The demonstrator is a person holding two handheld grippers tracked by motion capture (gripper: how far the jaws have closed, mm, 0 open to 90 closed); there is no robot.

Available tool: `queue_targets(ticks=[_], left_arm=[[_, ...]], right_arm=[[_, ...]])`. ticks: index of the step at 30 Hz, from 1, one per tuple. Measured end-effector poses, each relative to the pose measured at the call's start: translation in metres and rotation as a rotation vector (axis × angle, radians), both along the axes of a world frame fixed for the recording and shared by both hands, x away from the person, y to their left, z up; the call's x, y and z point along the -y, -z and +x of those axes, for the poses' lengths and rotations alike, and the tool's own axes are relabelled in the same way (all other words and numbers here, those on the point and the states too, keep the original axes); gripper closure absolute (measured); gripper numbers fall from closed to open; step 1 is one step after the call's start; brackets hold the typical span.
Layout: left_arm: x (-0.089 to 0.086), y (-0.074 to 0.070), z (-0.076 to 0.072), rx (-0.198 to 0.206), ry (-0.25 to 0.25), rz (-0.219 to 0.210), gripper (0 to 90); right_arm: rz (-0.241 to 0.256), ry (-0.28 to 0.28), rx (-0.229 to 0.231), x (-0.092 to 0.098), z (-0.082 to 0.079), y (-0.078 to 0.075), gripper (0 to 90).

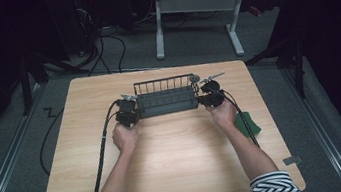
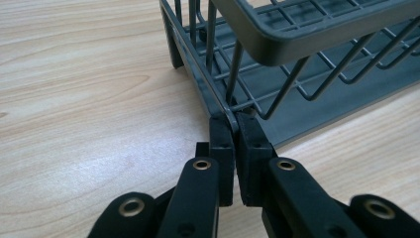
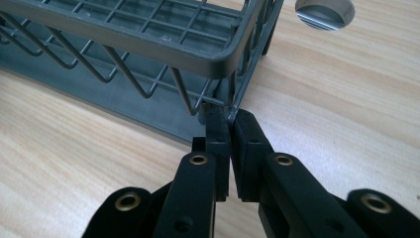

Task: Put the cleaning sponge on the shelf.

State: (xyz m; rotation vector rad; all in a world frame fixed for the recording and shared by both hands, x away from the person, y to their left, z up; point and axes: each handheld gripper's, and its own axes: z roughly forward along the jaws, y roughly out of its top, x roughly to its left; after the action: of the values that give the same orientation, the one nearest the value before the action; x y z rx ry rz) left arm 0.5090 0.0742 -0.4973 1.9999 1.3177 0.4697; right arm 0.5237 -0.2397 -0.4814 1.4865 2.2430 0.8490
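A dark grey wire dish rack [image 1: 166,96] stands on the wooden table [image 1: 168,167], a little beyond its middle. My left gripper [image 1: 127,116] is at the rack's near left corner, shut on the rack's bottom wire [image 2: 229,111]. My right gripper [image 1: 210,98] is at the near right corner, shut on the corner wire [image 3: 232,113] there. In the left gripper view the rack [image 2: 297,59] fills the upper right; in the right gripper view the rack [image 3: 133,44] fills the upper left. Both hands hold the grippers from the near side.
A green cloth [image 1: 246,124] lies on the table by the right forearm. A round cable hole [image 1: 195,78] sits behind the rack's right end, also seen as a round hole [image 3: 324,12]. Cables trail off the table's left side. A white desk frame [image 1: 195,19] stands beyond.
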Motion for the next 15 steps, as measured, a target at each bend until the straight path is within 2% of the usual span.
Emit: queue_targets(ticks=[7, 15], left_arm=[[0.005, -0.003, -0.008, -0.009, 0.030, -0.001, 86.9], [0.009, -0.006, -0.028, -0.014, 0.069, 0.013, 86.9]], right_arm=[[-0.010, 0.010, -0.002, 0.006, -0.016, -0.004, 87.4], [-0.002, 0.004, -0.008, 0.013, -0.040, -0.003, 87.4]])
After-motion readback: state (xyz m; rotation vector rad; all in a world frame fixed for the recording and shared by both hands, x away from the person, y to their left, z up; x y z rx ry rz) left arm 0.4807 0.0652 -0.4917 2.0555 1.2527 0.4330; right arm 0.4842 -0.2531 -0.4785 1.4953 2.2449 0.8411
